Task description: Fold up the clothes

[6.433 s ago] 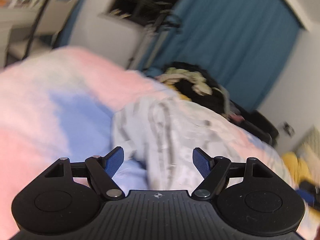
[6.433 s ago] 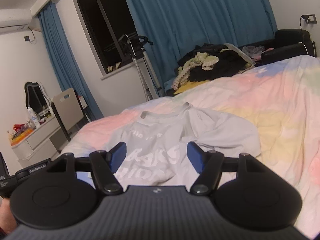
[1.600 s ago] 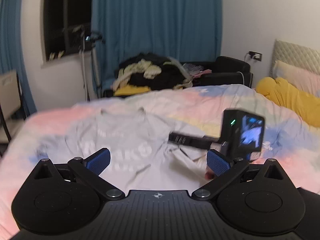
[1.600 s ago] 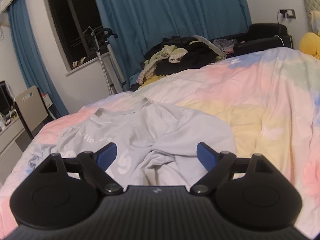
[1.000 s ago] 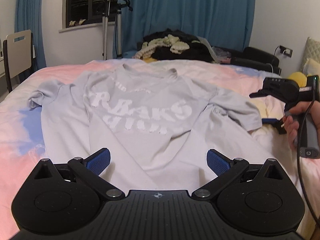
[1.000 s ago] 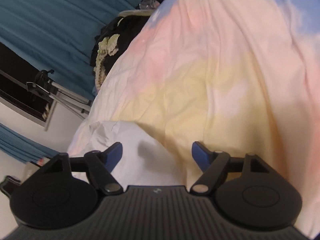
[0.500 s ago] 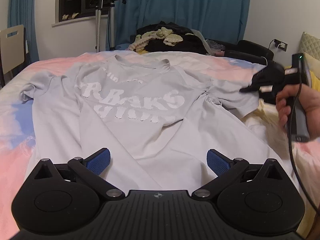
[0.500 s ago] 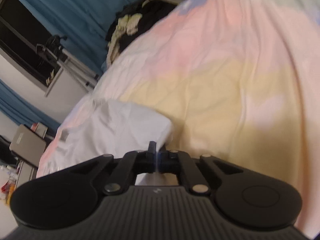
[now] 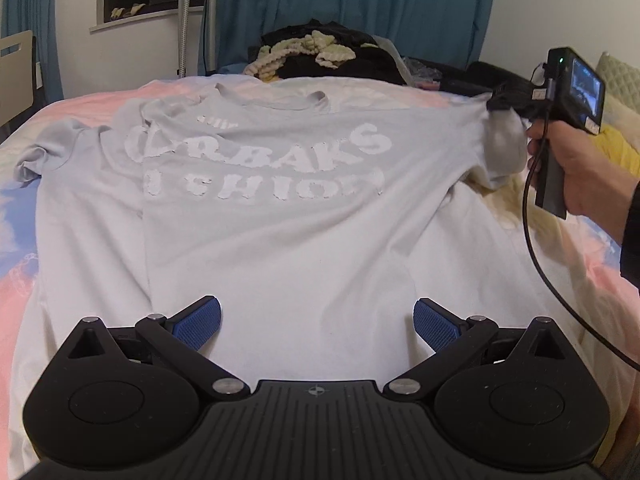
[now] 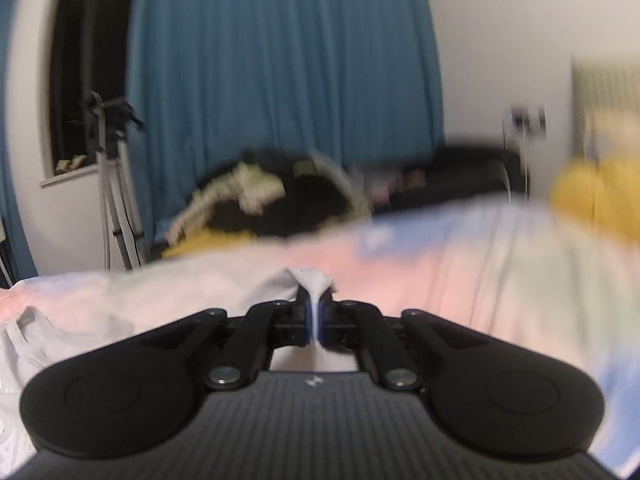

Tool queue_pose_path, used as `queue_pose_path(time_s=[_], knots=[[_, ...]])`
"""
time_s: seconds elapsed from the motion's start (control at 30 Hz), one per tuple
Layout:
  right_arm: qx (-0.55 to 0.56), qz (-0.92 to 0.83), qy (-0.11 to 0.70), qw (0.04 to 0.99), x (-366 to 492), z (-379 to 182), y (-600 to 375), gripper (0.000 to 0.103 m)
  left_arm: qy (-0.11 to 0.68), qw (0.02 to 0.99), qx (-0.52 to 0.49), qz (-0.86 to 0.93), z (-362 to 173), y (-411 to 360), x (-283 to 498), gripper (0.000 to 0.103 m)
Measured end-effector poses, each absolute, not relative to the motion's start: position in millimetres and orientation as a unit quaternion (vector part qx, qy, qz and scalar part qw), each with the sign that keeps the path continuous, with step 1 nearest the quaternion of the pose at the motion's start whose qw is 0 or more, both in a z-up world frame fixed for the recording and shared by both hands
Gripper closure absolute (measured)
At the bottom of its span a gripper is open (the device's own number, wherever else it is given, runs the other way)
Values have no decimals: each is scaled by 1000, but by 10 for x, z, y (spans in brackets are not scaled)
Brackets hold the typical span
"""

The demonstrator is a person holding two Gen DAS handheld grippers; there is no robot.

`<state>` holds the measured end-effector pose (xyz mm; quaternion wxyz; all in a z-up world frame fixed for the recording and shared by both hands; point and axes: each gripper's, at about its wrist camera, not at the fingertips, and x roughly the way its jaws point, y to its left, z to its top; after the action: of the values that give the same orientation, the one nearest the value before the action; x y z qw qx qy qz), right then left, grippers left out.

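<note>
lying face up on the bed [image 9: 24, 280] is the shirt [image 9: 280, 216], grey with white lettering, collar toward the far end by the clothes pile [image 9: 320, 56]. right gripper [image 10: 315, 312] has its jaws clamped on the shirt's sleeve [image 9: 502, 148], fabric pinched between the pads, sleeve lifted and pulled out to the side, the hand [image 9: 580, 172] gripping the handle. left gripper [image 9: 316, 320] hangs over the hem, jaws wide apart, nothing in them.

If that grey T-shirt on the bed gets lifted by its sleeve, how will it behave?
The grey T-shirt is probably floppy: its sleeve, pinched in the right gripper, hangs limp. It likely drags rather than lifts whole, since the body lies wrinkled on the bedspread. It seems light and unlikely to slip.
</note>
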<state>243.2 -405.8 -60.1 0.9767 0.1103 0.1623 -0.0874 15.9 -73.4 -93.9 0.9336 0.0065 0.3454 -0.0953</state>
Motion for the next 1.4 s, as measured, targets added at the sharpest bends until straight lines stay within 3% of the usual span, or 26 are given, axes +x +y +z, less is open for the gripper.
queue_pose_path(time_s=[0.1,0.17,0.2,0.23,0.33,0.6,0.7,0.93,1.17,1.2,1.23,1.27,1.33,1.37,1.4], knots=[[126,-84,186,971,2454,-806,-4143,91,348,933,9,-93,-975,-734,211,0],[134,-81,199,967,2460,-934,-4193,68,347,933,9,-92,-982,-729,231,0],[135,-78,199,968,2429,-943,-4192,51,346,934,10,-91,-982,-725,236,0],[135,-74,196,969,2384,-931,-4181,42,345,934,10,-90,-979,-724,232,0],[137,-69,191,970,2194,-834,-4125,32,339,937,4,-85,-940,-690,216,0],[183,-24,179,966,1445,-285,-3801,31,356,930,-70,-64,-550,-117,13,0],[209,20,187,960,1117,-77,-3596,29,369,927,-55,-42,-366,227,-179,0],[244,138,249,927,524,-101,-2977,29,488,872,-29,-31,-337,819,-502,0],[172,153,305,924,364,-354,-2423,29,588,808,-6,-40,-592,904,-440,5],[157,153,308,926,364,-385,-2363,29,603,796,-1,-50,-643,872,-426,12],[141,153,310,928,363,-416,-2304,29,615,787,5,-55,-681,846,-424,27],[130,158,312,928,360,-434,-2250,29,625,778,11,-59,-708,826,-430,35],[116,169,310,929,343,-460,-2165,29,643,762,17,-68,-752,799,-448,67],[112,174,309,928,336,-468,-2132,29,648,758,13,-72,-747,809,-463,76],[108,180,309,928,330,-473,-2102,29,651,756,8,-73,-723,828,-481,91]])
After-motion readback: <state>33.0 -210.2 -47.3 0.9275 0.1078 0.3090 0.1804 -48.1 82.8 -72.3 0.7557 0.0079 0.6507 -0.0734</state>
